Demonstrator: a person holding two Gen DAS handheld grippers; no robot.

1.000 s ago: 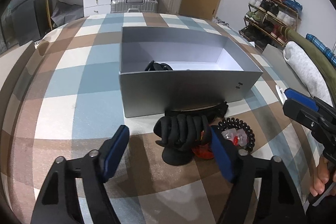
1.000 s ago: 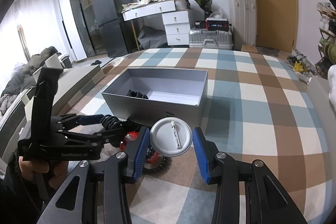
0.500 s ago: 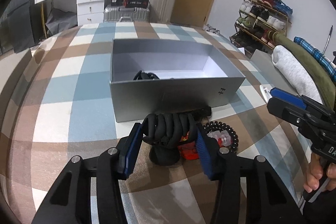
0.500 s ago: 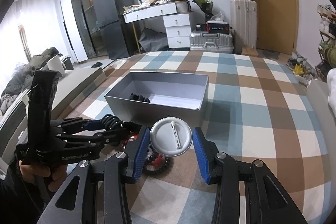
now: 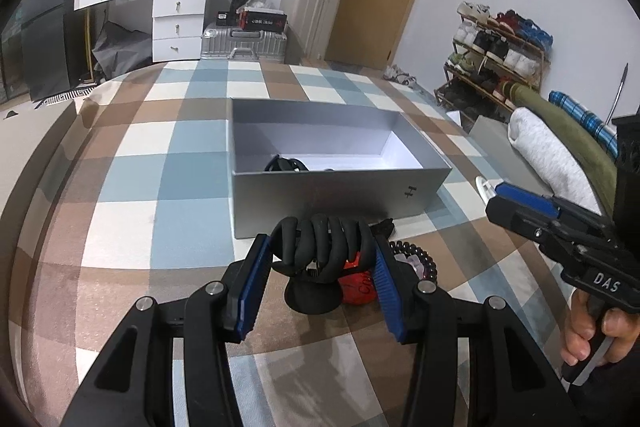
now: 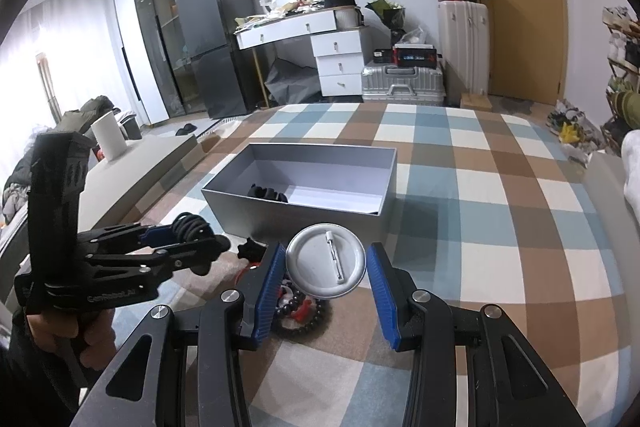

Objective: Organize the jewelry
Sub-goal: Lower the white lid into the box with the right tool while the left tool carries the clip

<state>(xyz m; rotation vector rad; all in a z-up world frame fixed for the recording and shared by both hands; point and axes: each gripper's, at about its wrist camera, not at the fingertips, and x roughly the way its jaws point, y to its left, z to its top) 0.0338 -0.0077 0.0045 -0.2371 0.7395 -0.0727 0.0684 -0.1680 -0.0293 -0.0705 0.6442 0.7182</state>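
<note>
Left gripper (image 5: 320,267) fingers clamp hair claw (image 5: 320,247), right gripper (image 6: 326,269) fingers pinch badge (image 6: 326,263); either may slip before box (image 5: 340,199) at 12 o'clock.

The right gripper (image 6: 326,273) has its blue fingers (image 6: 269,289) pressed on a round silver pin badge (image 6: 326,263), pin side facing up, above the checked rug (image 6: 500,227). Beneath it lies a dark bead bracelet (image 6: 298,311) with red bits. To the left, the left gripper (image 6: 188,239) clasps a black claw hair clip (image 6: 191,225). Farther off stands an open grey box (image 6: 296,211) holding a black item (image 6: 267,193).
</note>
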